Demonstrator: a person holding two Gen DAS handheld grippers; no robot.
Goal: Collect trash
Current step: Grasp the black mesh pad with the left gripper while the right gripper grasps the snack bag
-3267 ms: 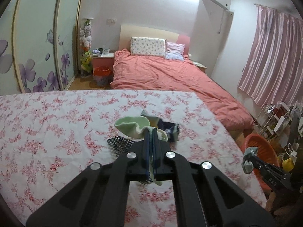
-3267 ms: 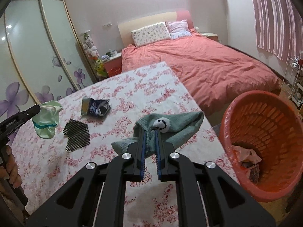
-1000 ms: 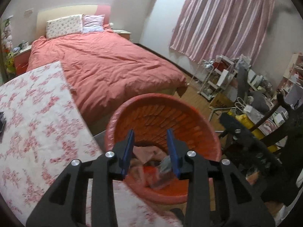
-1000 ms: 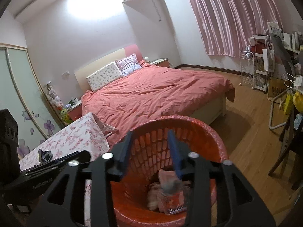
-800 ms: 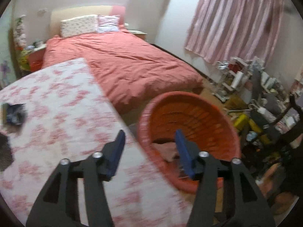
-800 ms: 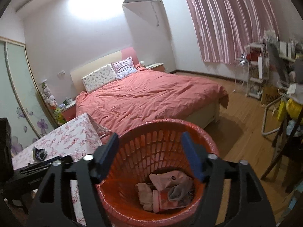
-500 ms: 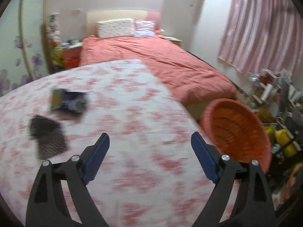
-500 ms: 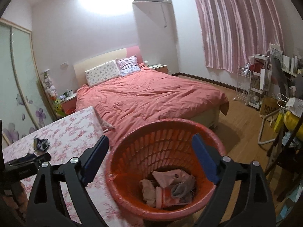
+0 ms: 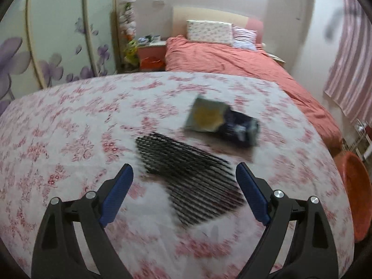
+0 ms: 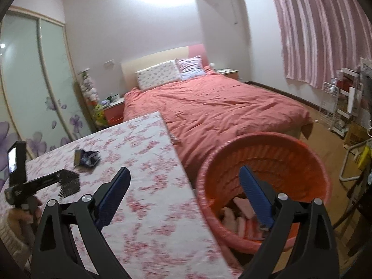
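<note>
The left gripper (image 9: pixel 182 172) has its fingers spread wide and empty above the floral pink-and-white tabletop (image 9: pixel 69 121), having just opened. Between them lies a black plastic mesh sleeve (image 9: pixel 186 165), blurred, and just beyond it a dark crumpled snack wrapper (image 9: pixel 223 122), its print unreadable. The right gripper (image 10: pixel 184 177), its fingers likewise freshly parted and holding nothing, hangs over the round orange plastic basket (image 10: pixel 279 146), whose pinkish contents (image 10: pixel 241 218) are partly hidden by one finger.
</note>
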